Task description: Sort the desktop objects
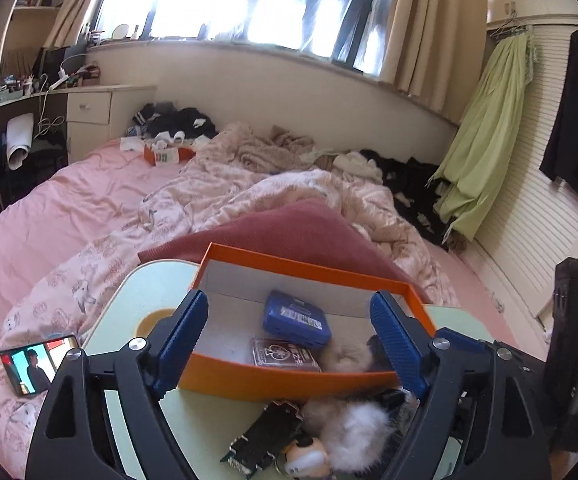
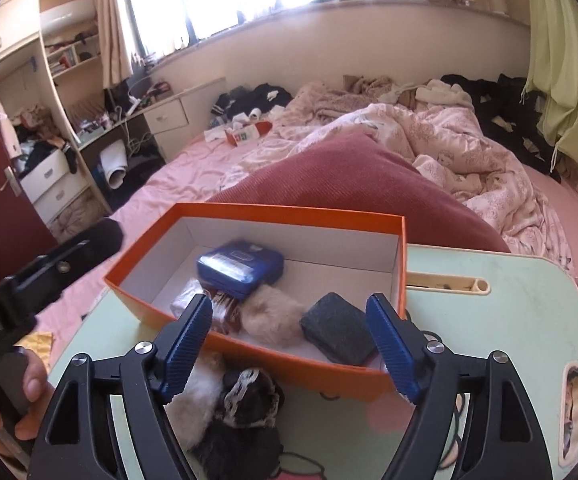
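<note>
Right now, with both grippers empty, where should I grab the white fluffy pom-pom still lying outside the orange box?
Take the white fluffy pom-pom across its round middle, coming from above with the open left gripper. It lies on the green table just short of the orange box, pressed against a dark lace-trimmed item on one side and a figure keychain on the other, so stay on the fluff.

Bedroom: bright window [image 1: 249,0], beige curtains [image 1: 421,32]; pink bed [image 1: 49,208], rumpled quilt [image 2: 469,152]; cluttered desk [image 2: 137,120], shelves [image 2: 69,52] left.
</note>
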Demonstrator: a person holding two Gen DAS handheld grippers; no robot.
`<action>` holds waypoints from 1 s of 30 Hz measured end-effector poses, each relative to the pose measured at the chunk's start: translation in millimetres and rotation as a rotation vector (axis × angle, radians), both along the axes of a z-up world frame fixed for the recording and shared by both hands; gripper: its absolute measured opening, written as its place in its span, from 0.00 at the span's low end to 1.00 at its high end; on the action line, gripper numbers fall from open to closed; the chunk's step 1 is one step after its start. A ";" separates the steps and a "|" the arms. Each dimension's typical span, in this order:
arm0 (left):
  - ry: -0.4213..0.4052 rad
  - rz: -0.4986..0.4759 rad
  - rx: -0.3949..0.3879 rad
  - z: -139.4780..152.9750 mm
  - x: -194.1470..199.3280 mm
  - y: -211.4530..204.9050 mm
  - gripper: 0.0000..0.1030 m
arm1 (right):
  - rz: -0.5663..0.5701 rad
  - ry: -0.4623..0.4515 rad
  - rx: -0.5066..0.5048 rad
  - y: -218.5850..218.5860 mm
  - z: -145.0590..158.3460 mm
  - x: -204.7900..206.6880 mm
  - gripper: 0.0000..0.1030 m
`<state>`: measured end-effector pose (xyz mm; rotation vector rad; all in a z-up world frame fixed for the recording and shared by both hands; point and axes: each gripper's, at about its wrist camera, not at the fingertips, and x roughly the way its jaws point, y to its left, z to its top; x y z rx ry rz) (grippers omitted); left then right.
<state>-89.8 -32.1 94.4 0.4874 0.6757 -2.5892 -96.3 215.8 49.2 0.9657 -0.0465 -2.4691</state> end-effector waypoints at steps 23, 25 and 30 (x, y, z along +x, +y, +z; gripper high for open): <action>-0.358 -0.090 -0.117 -85.3 51.0 95.7 1.00 | 0.097 -0.174 0.263 26.7 -64.7 78.8 0.94; -0.344 -0.100 -0.127 -86.7 51.7 97.7 1.00 | 0.096 -0.184 0.277 28.6 -68.1 76.2 1.00; -0.288 -0.102 -0.164 -88.0 56.5 101.8 1.00 | 0.104 -0.170 0.267 31.4 -70.0 75.6 1.00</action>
